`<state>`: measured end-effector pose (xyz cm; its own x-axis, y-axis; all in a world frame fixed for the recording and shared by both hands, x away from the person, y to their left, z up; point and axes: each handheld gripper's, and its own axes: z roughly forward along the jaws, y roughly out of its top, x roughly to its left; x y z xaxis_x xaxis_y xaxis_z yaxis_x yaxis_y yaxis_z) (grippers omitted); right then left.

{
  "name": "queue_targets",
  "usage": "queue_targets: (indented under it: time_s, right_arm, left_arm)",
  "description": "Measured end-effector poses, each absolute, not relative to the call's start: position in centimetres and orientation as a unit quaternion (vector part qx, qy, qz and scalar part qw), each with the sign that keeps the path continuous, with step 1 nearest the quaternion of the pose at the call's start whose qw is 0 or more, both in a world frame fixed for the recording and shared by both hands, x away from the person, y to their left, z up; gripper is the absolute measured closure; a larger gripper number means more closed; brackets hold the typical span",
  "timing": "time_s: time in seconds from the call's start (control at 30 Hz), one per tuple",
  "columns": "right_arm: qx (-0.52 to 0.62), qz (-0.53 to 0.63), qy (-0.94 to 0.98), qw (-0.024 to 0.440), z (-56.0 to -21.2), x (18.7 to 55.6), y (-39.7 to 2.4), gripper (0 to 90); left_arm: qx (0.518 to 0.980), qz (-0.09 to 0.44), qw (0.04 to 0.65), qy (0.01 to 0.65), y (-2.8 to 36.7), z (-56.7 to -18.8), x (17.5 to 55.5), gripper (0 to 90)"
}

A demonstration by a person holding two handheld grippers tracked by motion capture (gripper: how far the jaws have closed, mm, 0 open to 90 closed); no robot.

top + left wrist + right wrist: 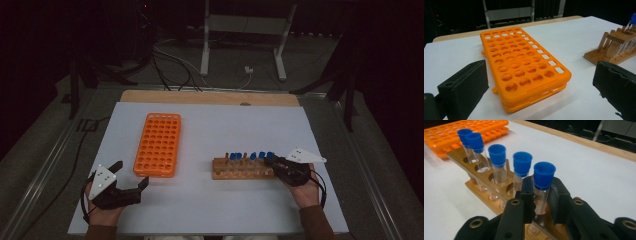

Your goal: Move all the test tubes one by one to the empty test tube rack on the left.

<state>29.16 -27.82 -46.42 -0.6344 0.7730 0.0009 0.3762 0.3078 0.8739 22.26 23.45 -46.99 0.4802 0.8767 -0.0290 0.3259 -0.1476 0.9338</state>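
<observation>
A wooden tube rack (240,169) lies right of centre on the white table and holds several clear tubes with blue caps. In the right gripper view, my right gripper (541,192) is shut on the glass of the nearest blue-capped tube (544,176), just under its cap. That tube still stands in its hole at the rack's end (461,157). From above, the right gripper (272,161) sits at the rack's right end. An empty orange tube rack (158,144) lies left of centre. My left gripper (131,175) rests open just in front of it, its jaws wide on either side of the orange rack's (524,67) near corner.
The white table sheet (210,120) has a wooden edge strip (210,97) along its far side. Cables and a metal stand's legs (205,55) lie on the dark floor beyond. The wooden rack (616,47) stands at the right in the left gripper view.
</observation>
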Motion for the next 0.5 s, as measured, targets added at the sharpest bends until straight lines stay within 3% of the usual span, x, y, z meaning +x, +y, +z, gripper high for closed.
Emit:
queue_targets:
  time_s: [0.5]
  right_arm:
    - [0.371, 0.484, 0.764, 0.211, -44.8, 28.5, -28.2, 76.9]
  left_arm:
    - [0.709, 0.274, 0.492, 0.425, 23.3, -47.1, 22.4, 0.8]
